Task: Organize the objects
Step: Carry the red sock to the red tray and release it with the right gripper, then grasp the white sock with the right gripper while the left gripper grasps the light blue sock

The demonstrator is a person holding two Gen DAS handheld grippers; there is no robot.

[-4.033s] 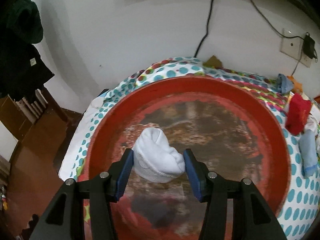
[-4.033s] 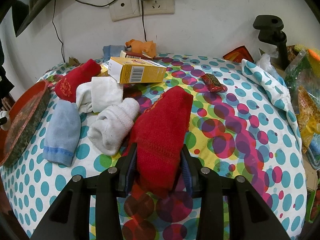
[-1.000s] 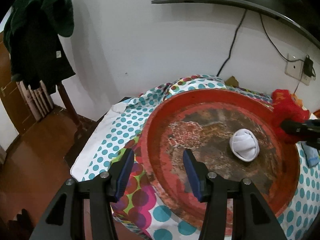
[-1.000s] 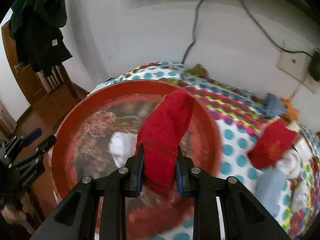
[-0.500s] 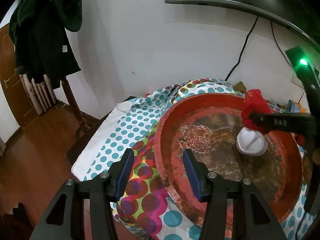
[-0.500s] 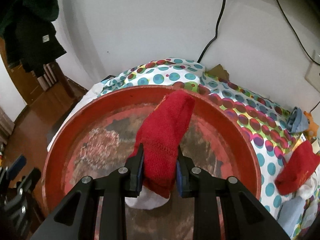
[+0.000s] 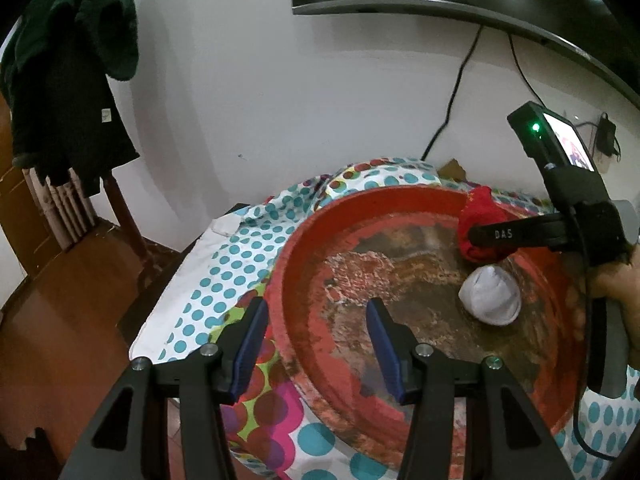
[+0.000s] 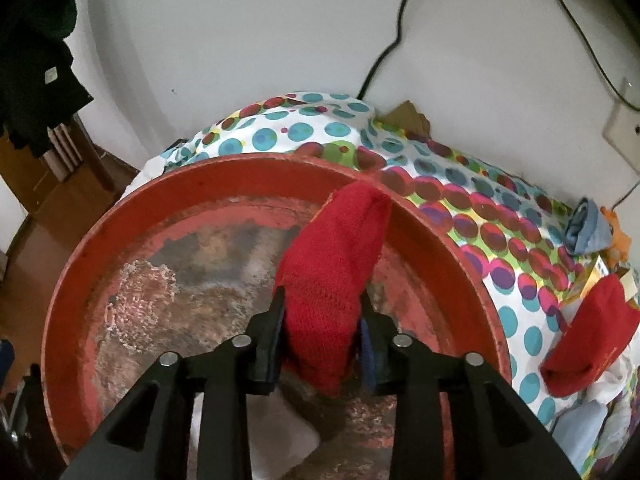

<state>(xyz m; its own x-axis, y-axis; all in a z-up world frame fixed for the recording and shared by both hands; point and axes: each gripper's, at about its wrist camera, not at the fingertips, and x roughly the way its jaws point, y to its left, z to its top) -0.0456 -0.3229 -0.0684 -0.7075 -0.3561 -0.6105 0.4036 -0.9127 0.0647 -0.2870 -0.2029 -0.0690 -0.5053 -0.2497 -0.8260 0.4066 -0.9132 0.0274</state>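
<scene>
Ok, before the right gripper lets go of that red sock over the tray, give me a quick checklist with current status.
1. Red sock clamped in right gripper: ok.
2. Sock over the red tray, inside its rim: ok.
3. White sock already in tray, just below the drop spot; red one may land on it: ok.
4. Left gripper open, empty, away from the drop spot: ok.
5. Height of sock above tray floor: cannot tell.
6. Second red sock lying on the dotted cloth, outside tray: not ok.
</scene>
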